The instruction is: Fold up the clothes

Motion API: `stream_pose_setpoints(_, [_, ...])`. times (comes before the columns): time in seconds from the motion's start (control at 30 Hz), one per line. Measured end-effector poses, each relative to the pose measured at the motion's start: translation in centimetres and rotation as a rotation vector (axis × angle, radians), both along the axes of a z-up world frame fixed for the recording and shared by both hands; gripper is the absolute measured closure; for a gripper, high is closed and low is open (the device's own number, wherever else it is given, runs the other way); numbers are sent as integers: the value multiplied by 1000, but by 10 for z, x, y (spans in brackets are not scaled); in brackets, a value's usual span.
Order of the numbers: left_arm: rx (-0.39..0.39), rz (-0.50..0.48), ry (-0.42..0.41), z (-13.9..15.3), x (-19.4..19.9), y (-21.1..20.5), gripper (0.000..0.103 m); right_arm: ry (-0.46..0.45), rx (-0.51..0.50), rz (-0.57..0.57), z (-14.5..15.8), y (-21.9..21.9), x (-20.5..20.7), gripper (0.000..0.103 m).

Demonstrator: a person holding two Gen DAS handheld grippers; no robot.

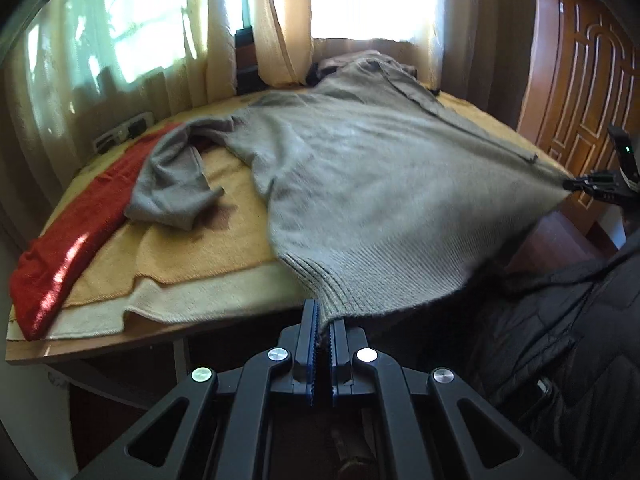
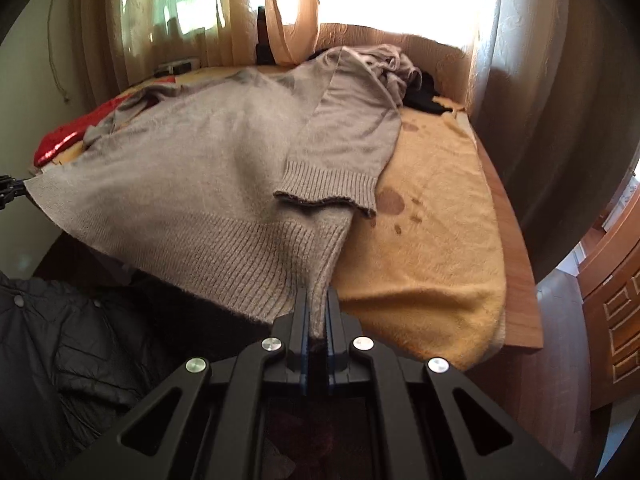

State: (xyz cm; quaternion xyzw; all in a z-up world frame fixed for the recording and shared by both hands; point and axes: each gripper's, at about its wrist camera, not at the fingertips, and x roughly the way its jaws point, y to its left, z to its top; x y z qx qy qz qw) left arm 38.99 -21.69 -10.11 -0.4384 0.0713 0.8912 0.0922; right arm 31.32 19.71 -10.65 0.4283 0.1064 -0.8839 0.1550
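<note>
A wooden-edged bed (image 2: 516, 240) is covered by a yellow blanket (image 2: 432, 248), under which a cream layer (image 1: 192, 300) is seen at the near edge. On the blanket are spread a grey sweater (image 1: 360, 168), a red cloth (image 1: 76, 236) along one side, and dark clothing (image 2: 424, 96) at the far end.

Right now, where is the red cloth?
The red cloth lies along the left edge of the bed's yellow blanket in the left wrist view, beside the grey sweater sleeve.
</note>
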Motion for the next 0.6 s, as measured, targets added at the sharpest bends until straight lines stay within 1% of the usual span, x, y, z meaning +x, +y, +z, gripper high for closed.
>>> stream_pose_setpoints(0.1, [-79, -72, -116, -35, 4, 2, 97, -20, 1, -12, -18, 1, -5, 96])
stream_pose_setpoints(0.17, [-115, -88, -162, -49, 8, -6, 97, -22, -3, 3, -16, 4, -6, 95])
stream_pose_setpoints(0.23, [-111, -43, -152, -46, 10, -24, 97, -15, 8, 23, -11, 7, -4, 92])
stream_pose_setpoints(0.27, [-105, -16, -144, -43, 10, -34, 97, -9, 27, 27, -8, 10, -3, 82])
stream_pose_setpoints(0.3, [-101, 28, -110, -33, 7, -44, 97, 9, 56, 19, -3, 12, -2, 61])
stream_pose_setpoints(0.33, [-97, 78, -67, -20, 2, -53, 97, 38, 83, 3, 3, 14, -1, 47])
stream_pose_setpoints(0.37, [-93, 129, -23, -7, -3, -63, 97, 79, 96, -17, 11, 17, -1, 26])
stream_pose_setpoints(0.4, [-68, 159, 36, 8, -11, -68, 97, 125, 93, -37, 21, 20, -2, 21])
stream_pose_setpoints(0.47, [-2, 206, 165, 39, -29, -74, 97, 197, 34, -43, 42, 20, -10, 21])
stream_pose_setpoints(0.5, [44, 220, 214, 51, -42, -74, 97, 222, 0, -33, 50, 17, -16, 21])
stream_pose_setpoints(0.57, [83, 228, 228, 58, -79, -66, 97, 263, -67, -1, 62, 6, -28, 21])
stream_pose_setpoints(0.6, [98, 231, 230, 60, -98, -61, 97, 271, -83, 20, 65, -2, -35, 21])
